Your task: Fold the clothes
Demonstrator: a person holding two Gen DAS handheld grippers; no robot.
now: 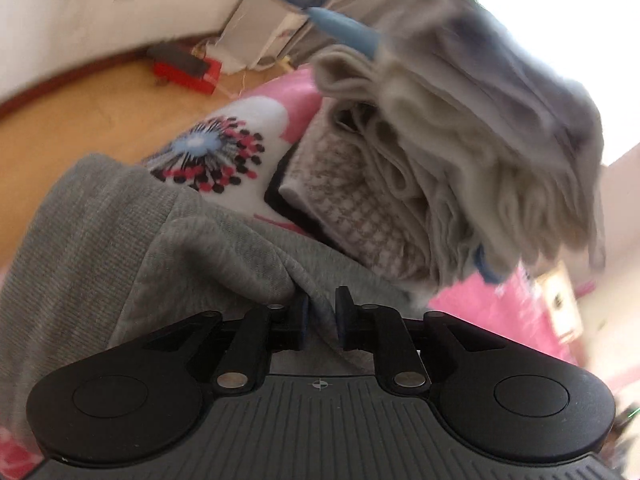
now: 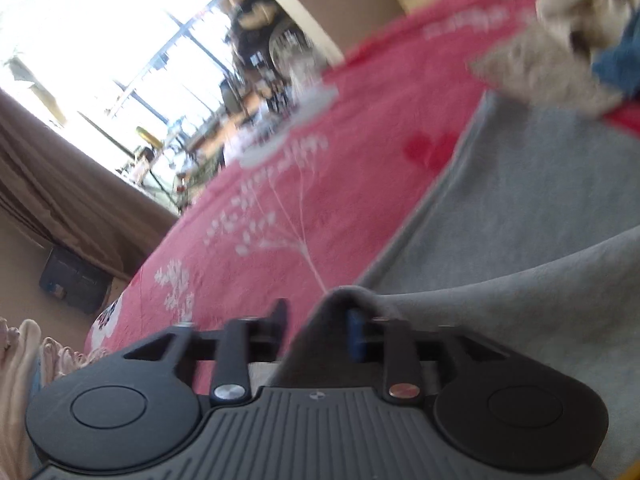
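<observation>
- My left claw (image 1: 322,312) has its fingers only a little apart, and a fold of the grey knitted garment (image 1: 132,240) runs between them; the pads do not seem to press on it, but the gap is narrow.
- In the left wrist view this grey garment lies bunched in front of the claw and to its left, on the pink bed cover (image 1: 492,312).
- Behind it on the bed there is a pile of clothes (image 1: 452,152): pale cream ones crumpled on top, and a checked cream and brown piece (image 1: 352,216) under them.
- A blue pointed thing (image 1: 344,30) sticks out near the top of the pile; I cannot tell what it is.
- Beyond the bed I see a wooden floor (image 1: 80,120) with a red box (image 1: 188,72) on it.
- My right claw (image 2: 316,320) stands spread, and an edge of the grey garment (image 2: 540,208) rises like a small tent between its fingers, touching the blue pad (image 2: 354,336) on the right side; the left finger is clear of it.
- In the right wrist view the garment lies on the pink bed cover (image 2: 280,200) to the right.
- This cover has white plant patterns, and a bright window (image 2: 100,40) is behind it.
</observation>
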